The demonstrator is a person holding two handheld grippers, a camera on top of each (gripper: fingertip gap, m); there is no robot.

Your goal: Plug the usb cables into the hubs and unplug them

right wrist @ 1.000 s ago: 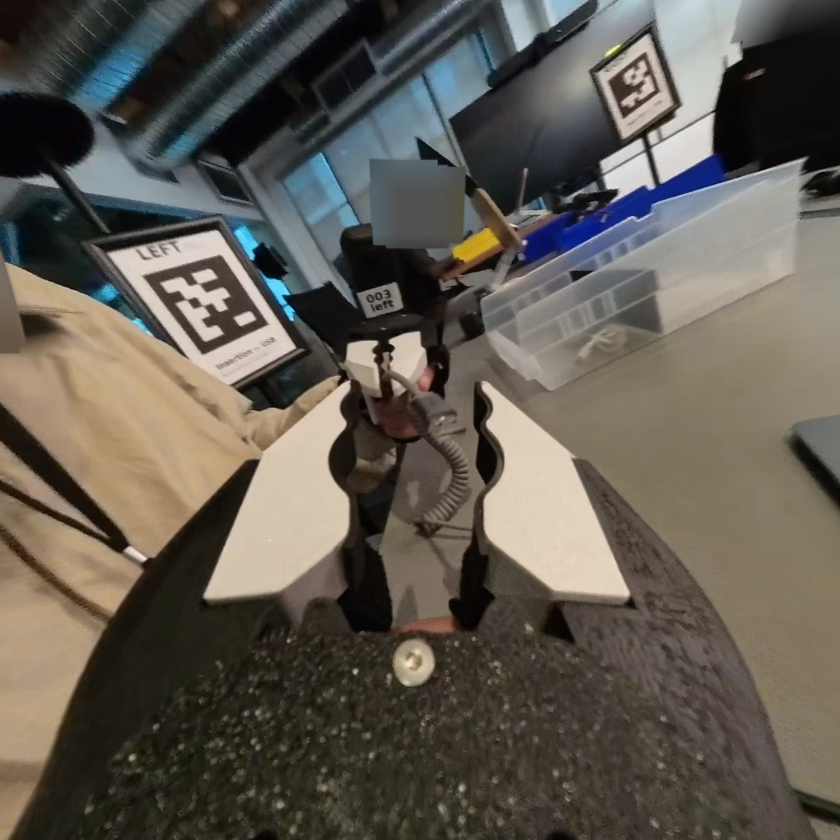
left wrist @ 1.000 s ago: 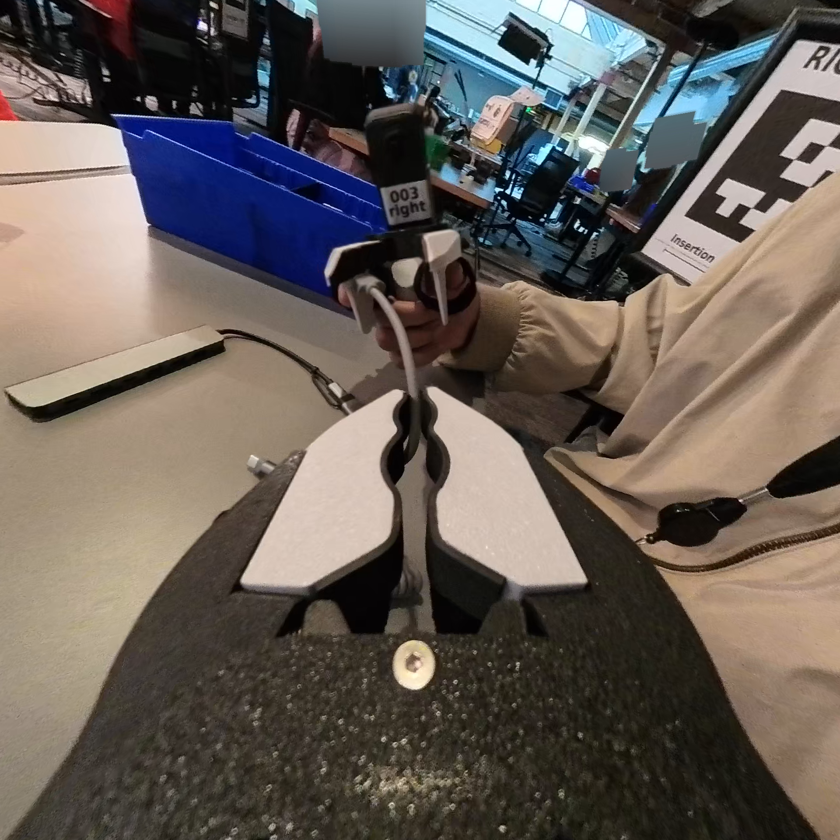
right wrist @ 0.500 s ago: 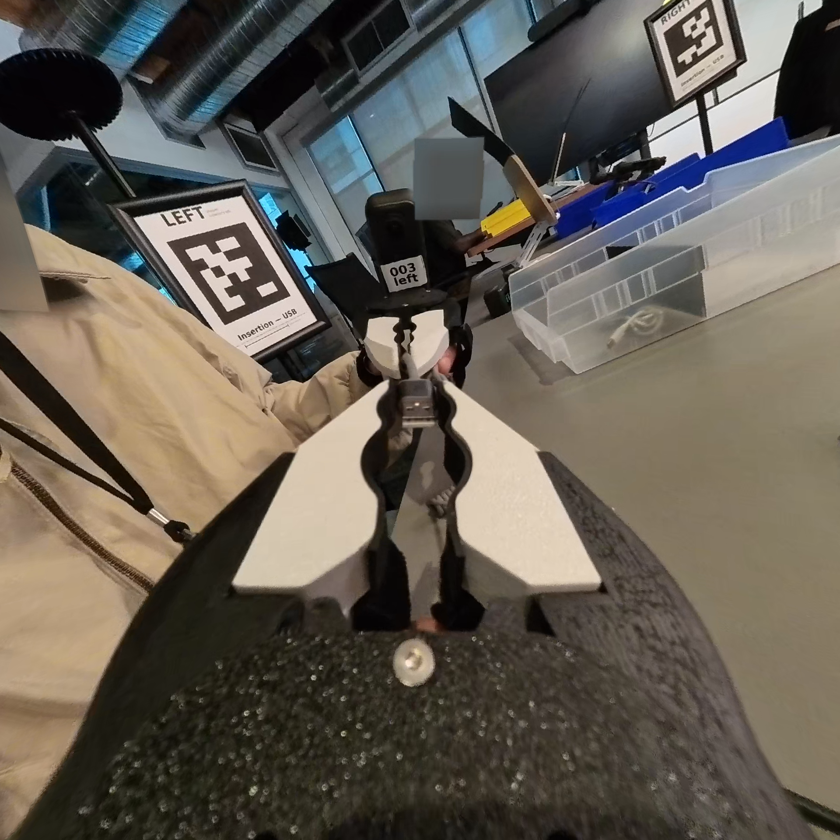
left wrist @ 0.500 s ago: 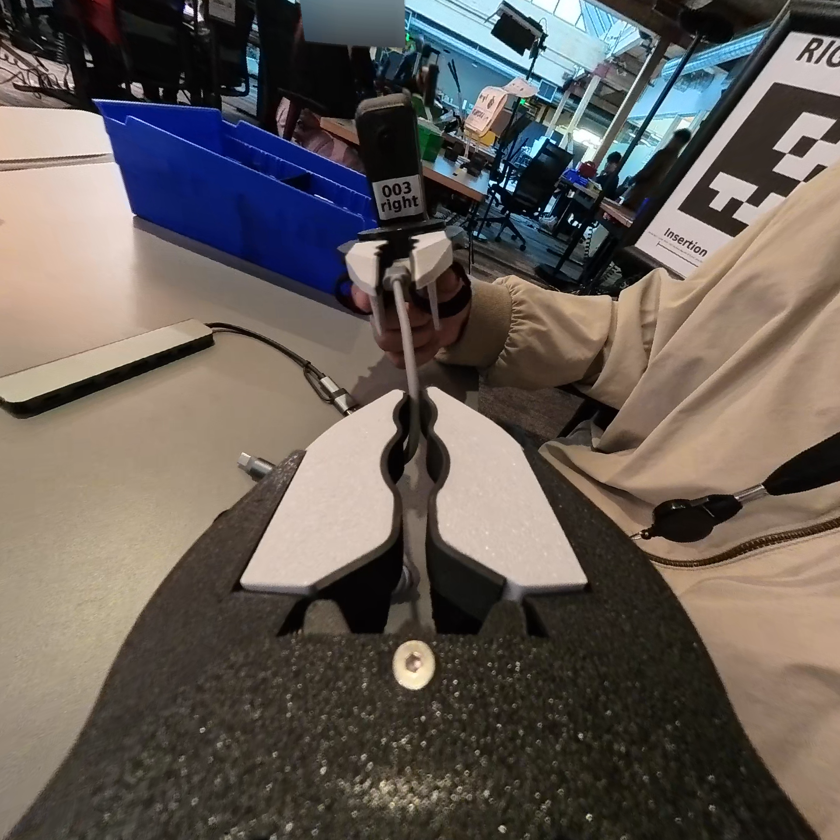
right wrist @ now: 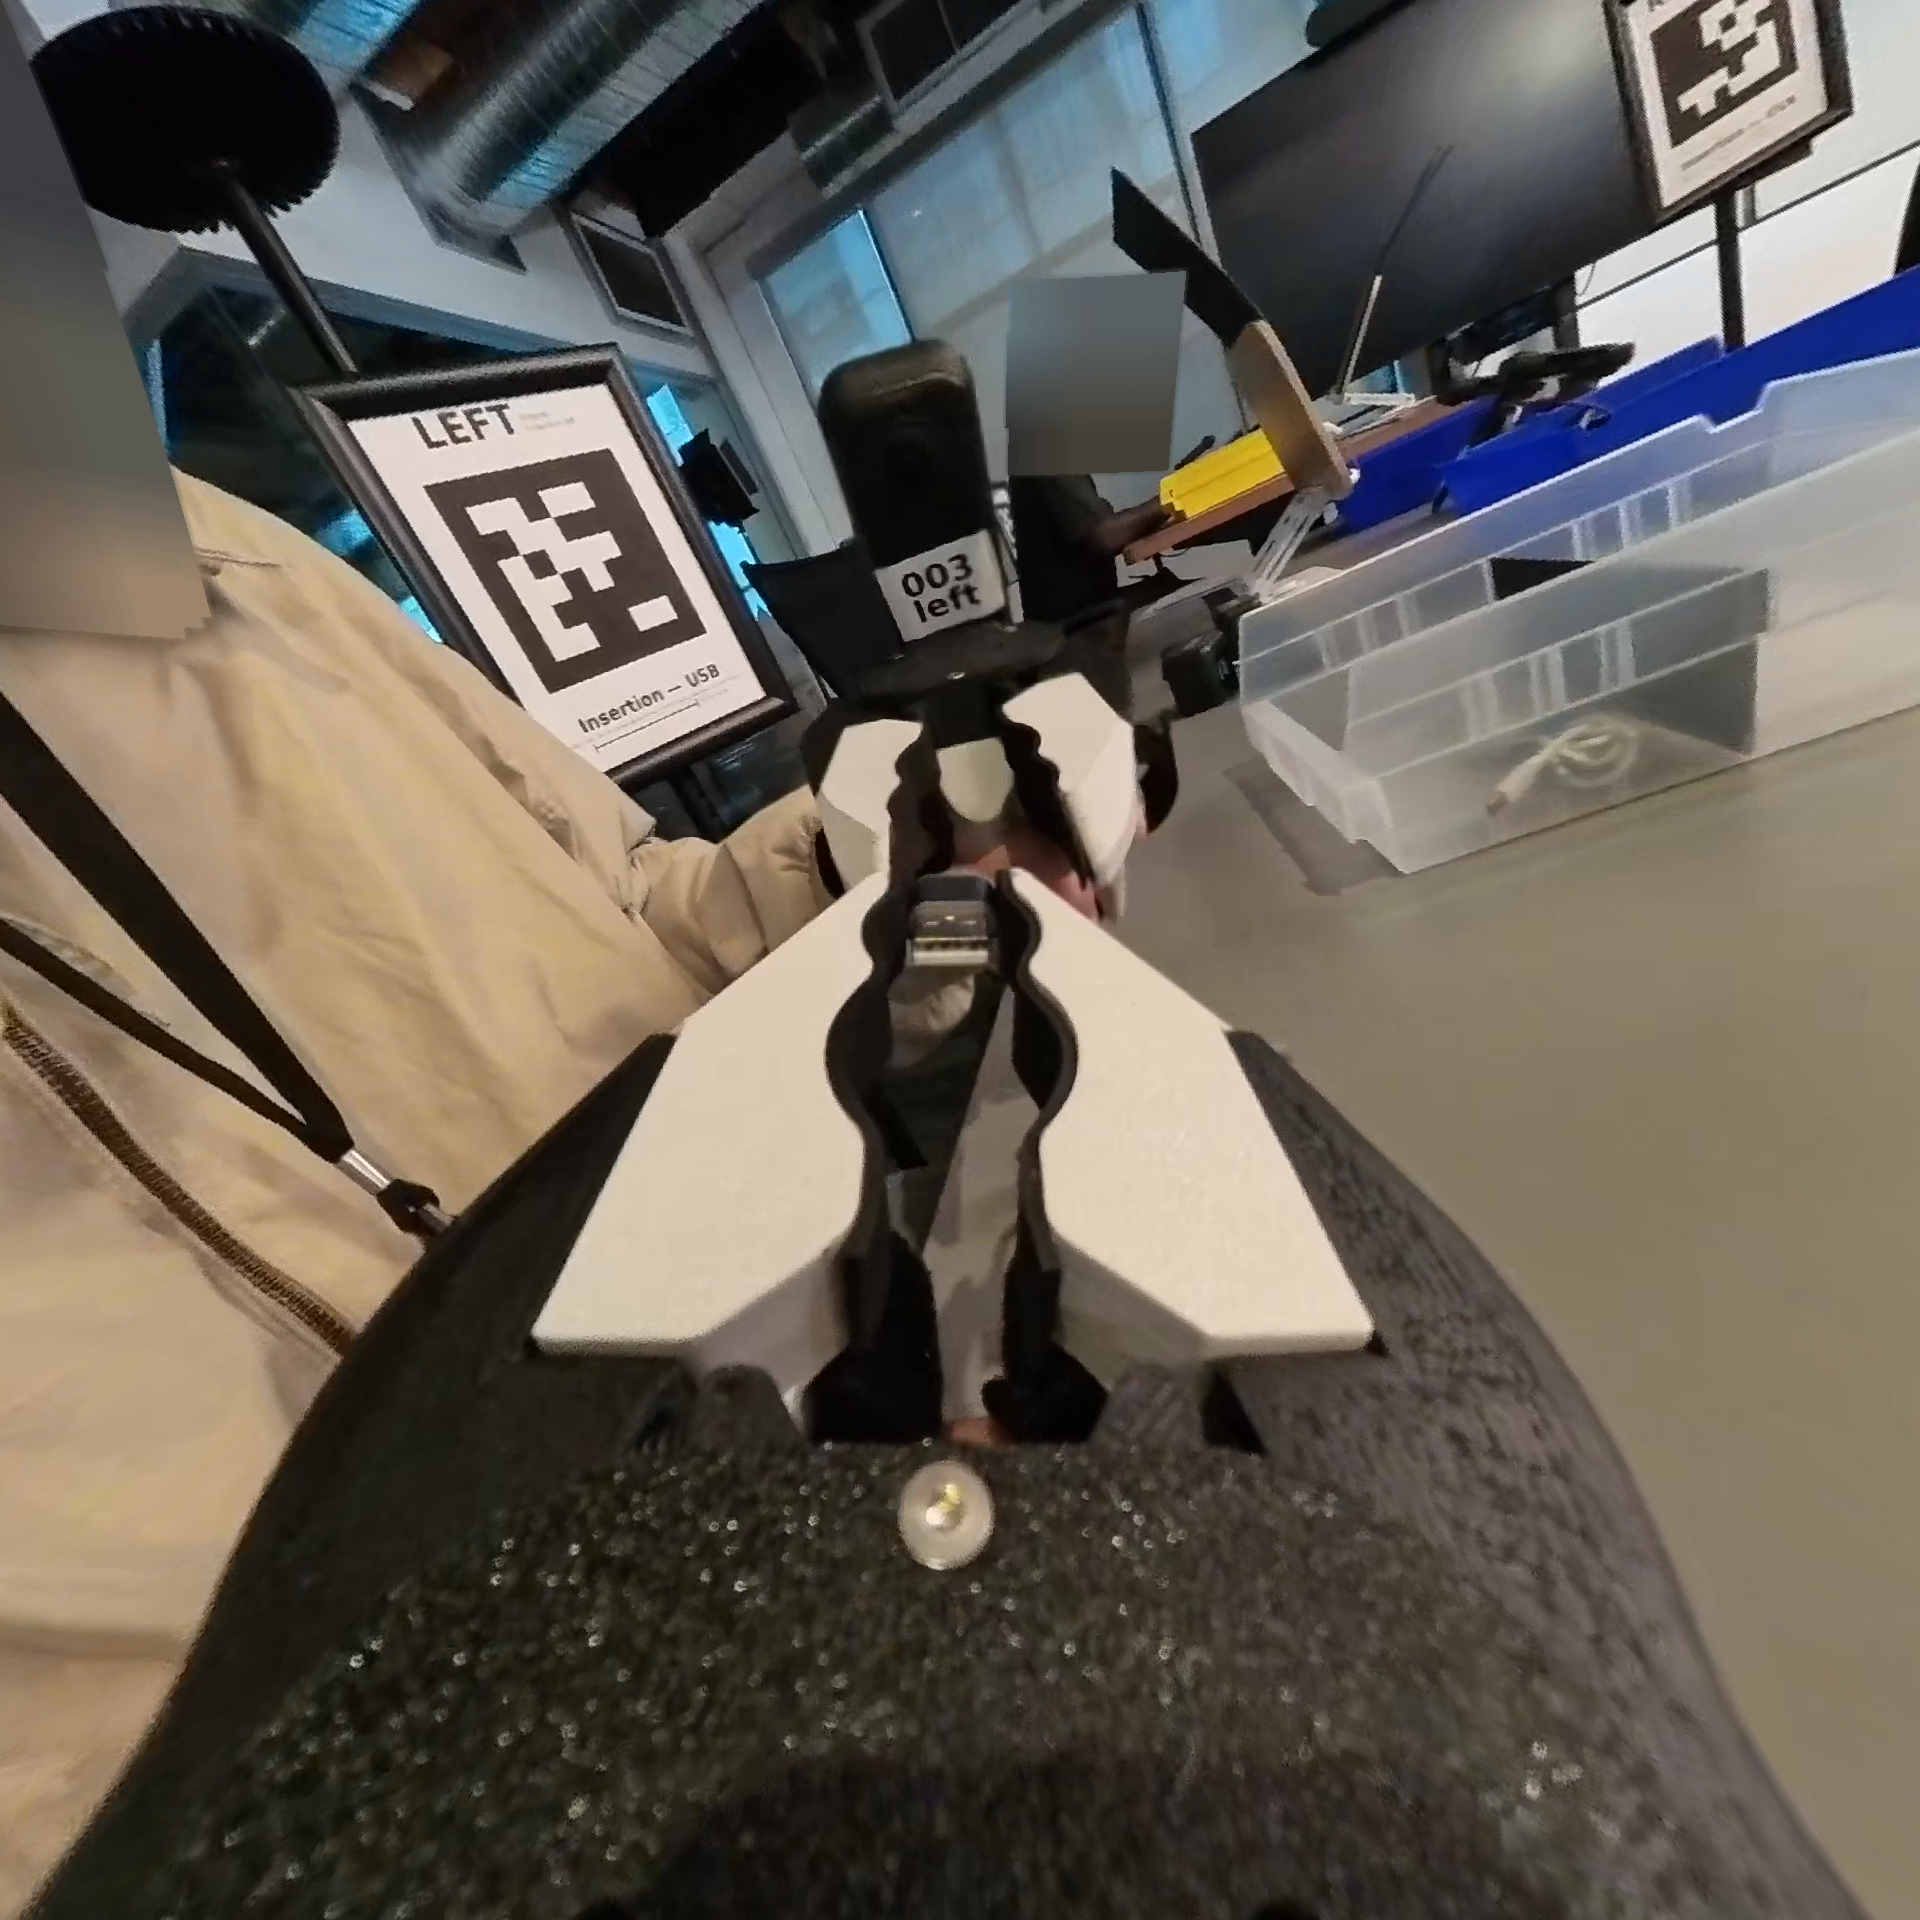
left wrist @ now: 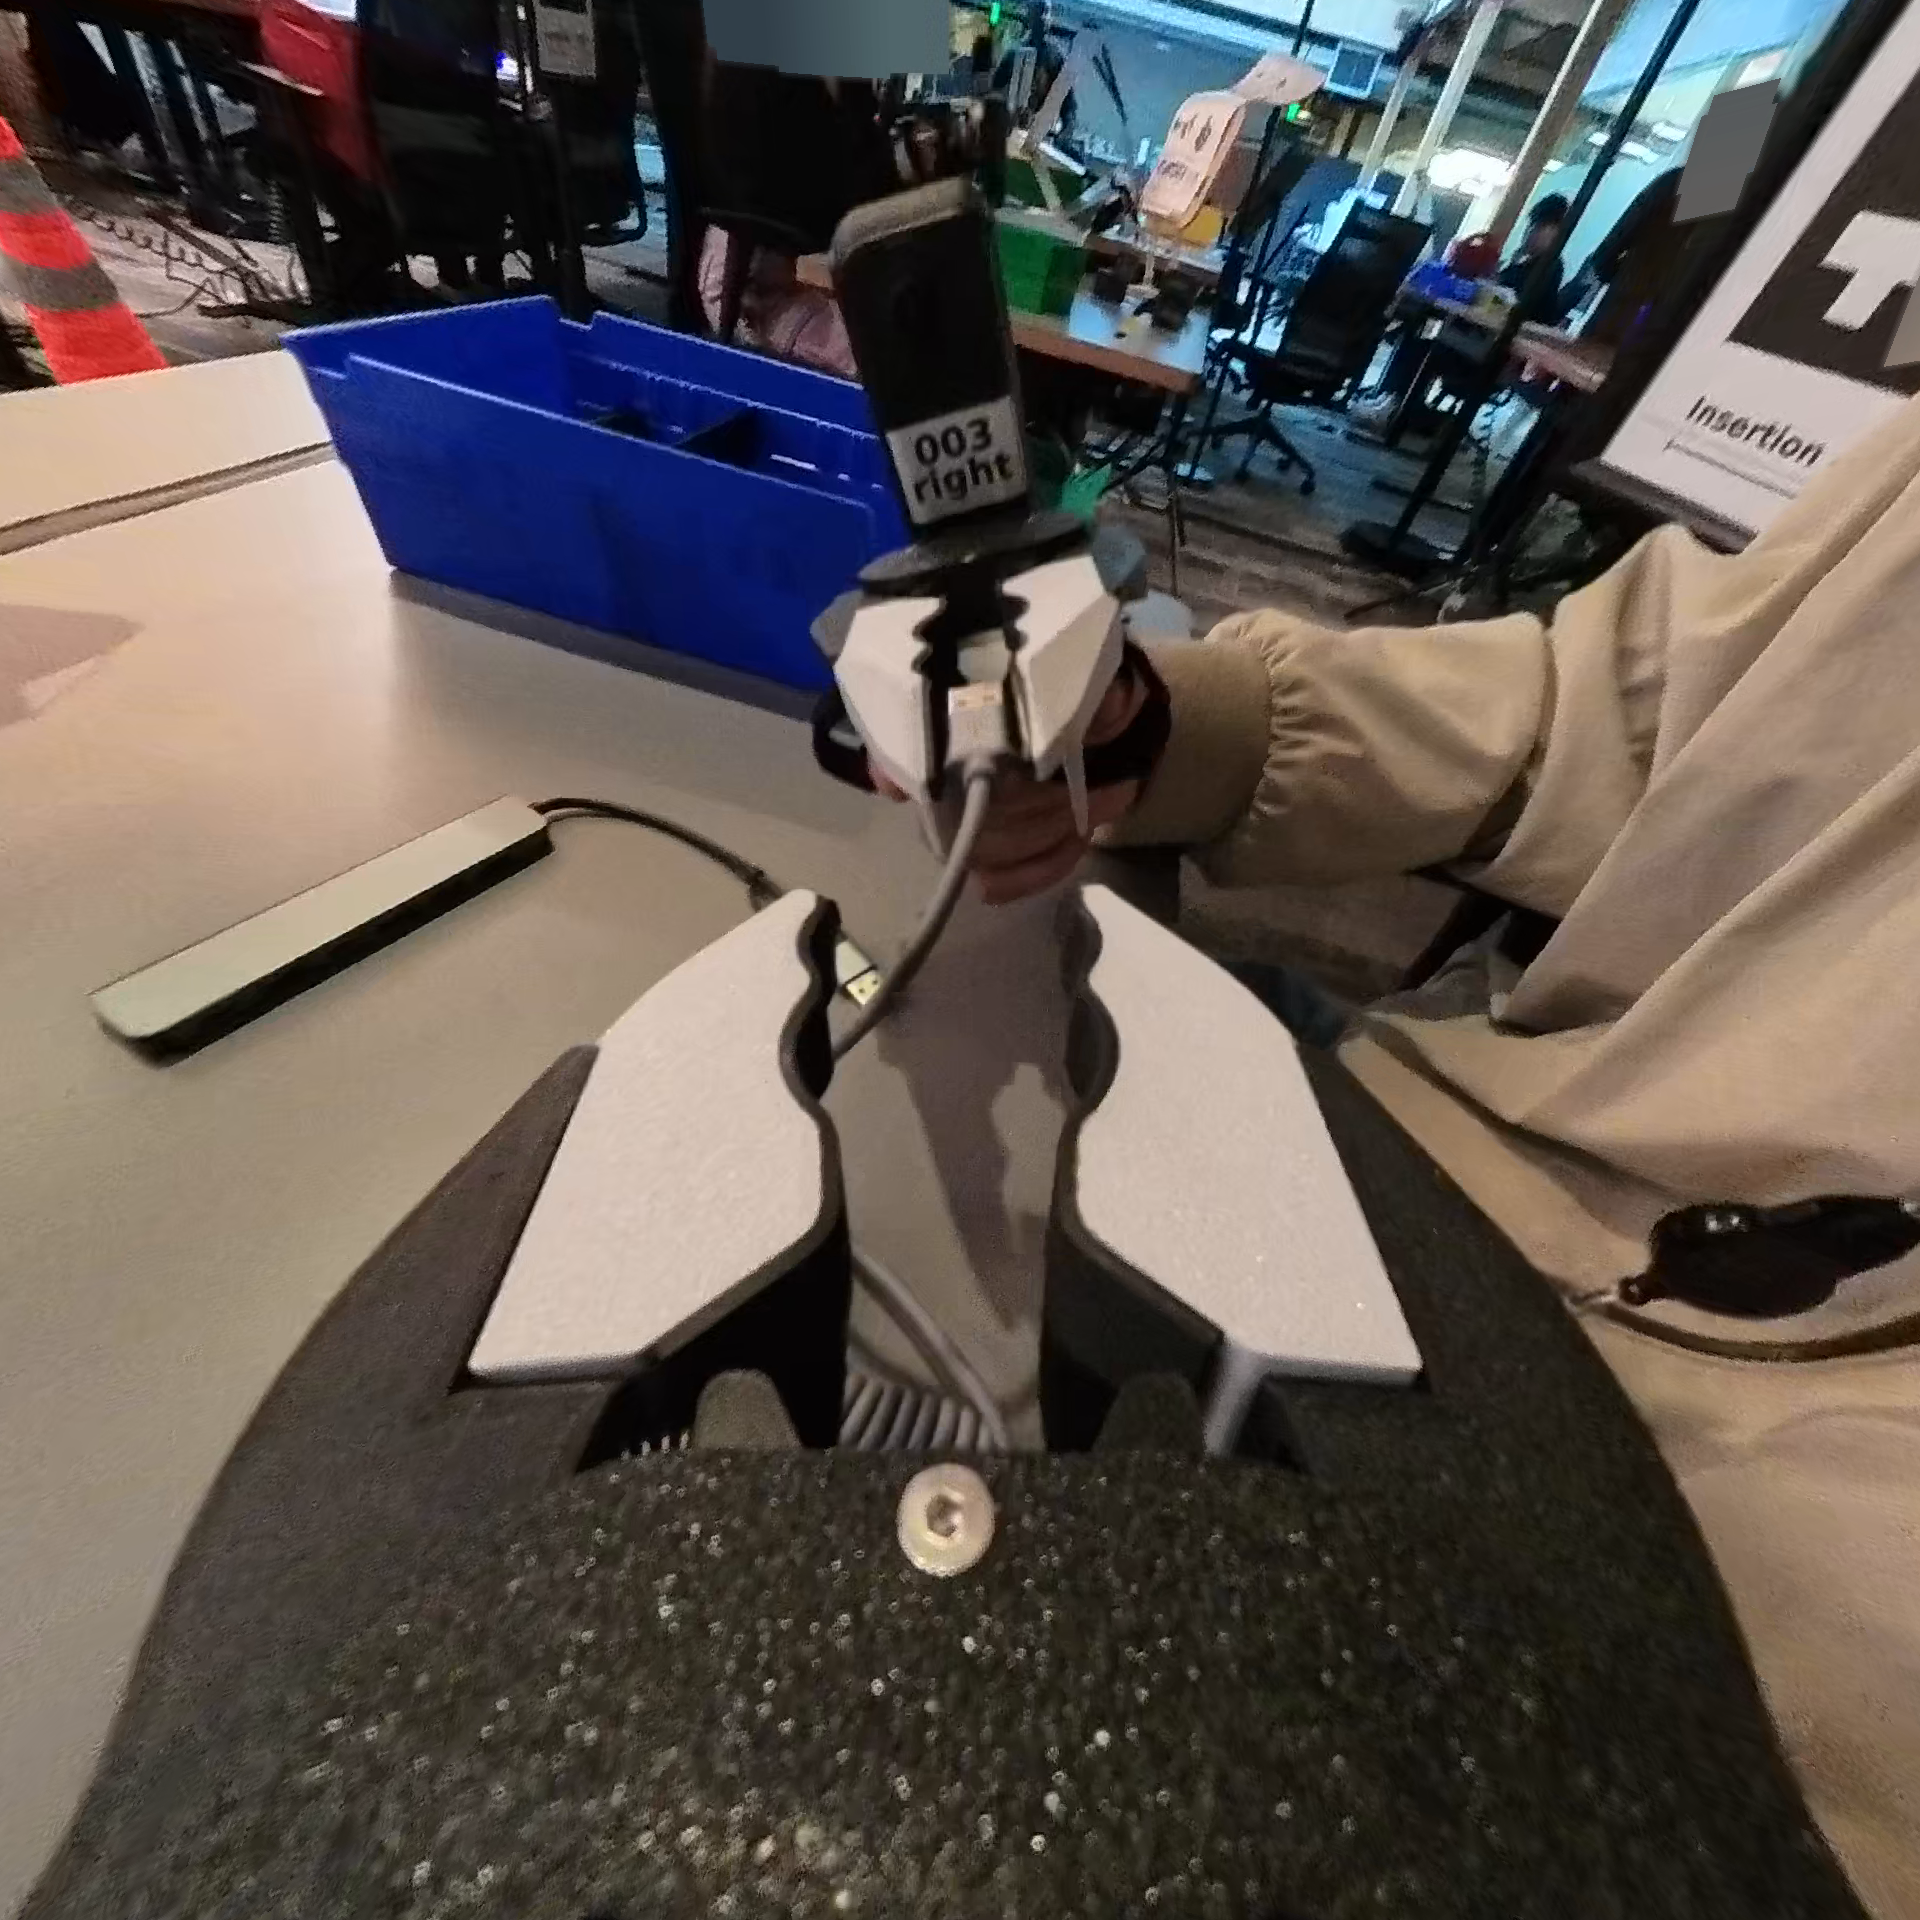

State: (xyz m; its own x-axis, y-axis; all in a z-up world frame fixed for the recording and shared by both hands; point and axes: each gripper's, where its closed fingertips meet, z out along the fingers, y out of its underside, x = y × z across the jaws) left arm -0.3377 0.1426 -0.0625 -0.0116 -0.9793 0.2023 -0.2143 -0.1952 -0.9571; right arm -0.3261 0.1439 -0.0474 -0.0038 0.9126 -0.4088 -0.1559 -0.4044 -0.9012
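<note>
Pinching a USB plug [right wrist: 951, 925] between its tips, the right gripper [right wrist: 951, 940] fills the lower half of the right wrist frame; the plug's metal end faces the camera, its long axis running along the fingers. In the left wrist frame the same gripper [left wrist: 971, 717] sits at upper centre, and a grey cable [left wrist: 935, 914] drops from it down and left into the gap of the left gripper [left wrist: 951, 997], whose fingers stand spread with nothing clamped. The cable passes just beside the left finger [left wrist: 686, 1132] and runs on toward the gripper's base.

Each gripper carries a black camera with a small white label bearing printed writing. A framed sign [right wrist: 566, 582] with a black-and-white square marker and printed words stands at left centre of the right wrist frame; another sign [right wrist: 1720, 88] is at upper right.

On the table [left wrist: 260, 727], at left centre of the left wrist frame, lies a slim dark hub [left wrist: 322, 935], its long axis slanting from lower left to upper right, with a black lead [left wrist: 665, 831] leaving its upper-right end. Behind it is a blue bin [left wrist: 582, 488]. A clear bin [right wrist: 1558, 717] sits at right in the right wrist frame.
</note>
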